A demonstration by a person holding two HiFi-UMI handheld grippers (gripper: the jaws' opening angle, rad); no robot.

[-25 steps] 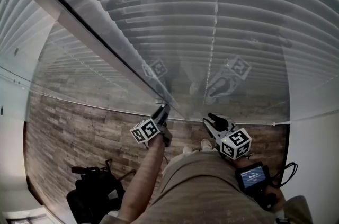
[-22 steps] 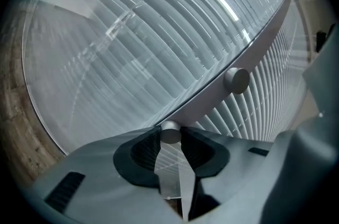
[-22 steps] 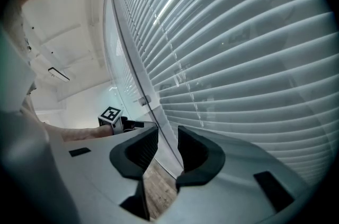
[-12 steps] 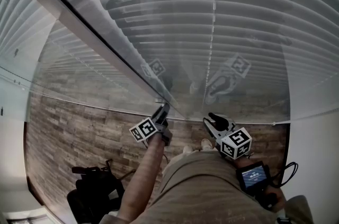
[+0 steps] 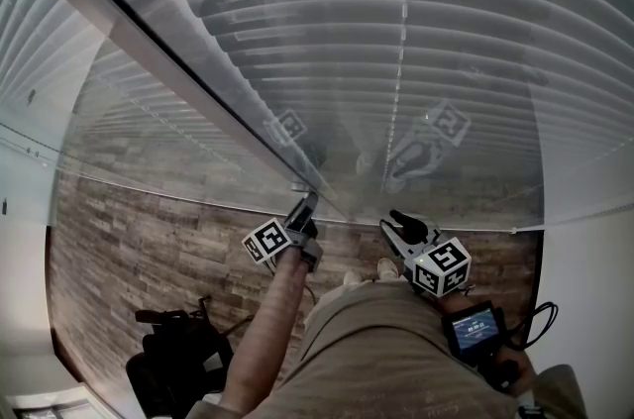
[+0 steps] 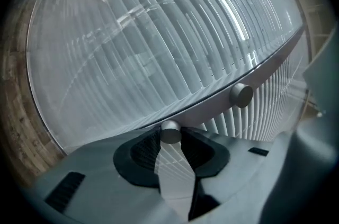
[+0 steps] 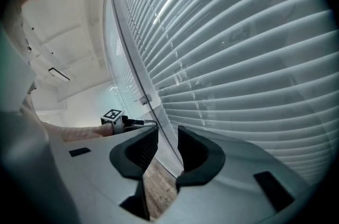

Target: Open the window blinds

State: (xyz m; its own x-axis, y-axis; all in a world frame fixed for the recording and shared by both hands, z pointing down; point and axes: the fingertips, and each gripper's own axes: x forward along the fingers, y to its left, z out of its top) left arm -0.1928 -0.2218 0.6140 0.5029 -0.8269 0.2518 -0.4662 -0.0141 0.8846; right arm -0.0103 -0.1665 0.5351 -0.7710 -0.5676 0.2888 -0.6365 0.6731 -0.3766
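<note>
White slatted blinds [image 5: 446, 31] hang behind glass panes, their slats lying close together. A grey post [image 5: 198, 90] runs between two panes. In the left gripper view a small round metal knob [image 6: 170, 132] on that post sits between the dark pads, and my left gripper [image 6: 170, 146] is shut on it. In the head view the left gripper [image 5: 303, 207] reaches the post low down. My right gripper [image 5: 401, 227] hovers just to its right, short of the glass. Its jaws [image 7: 167, 151] stand open with nothing between them.
A second round knob [image 6: 241, 95] sits further along the post. A black bag [image 5: 178, 358] lies on the wood floor [image 5: 129, 249] behind my left arm. A small screen device [image 5: 474, 330] hangs by my right hand. A white wall [image 5: 594, 308] closes the right side.
The left gripper's marker cube has rolled a little about the knob. The right gripper has kept still.
</note>
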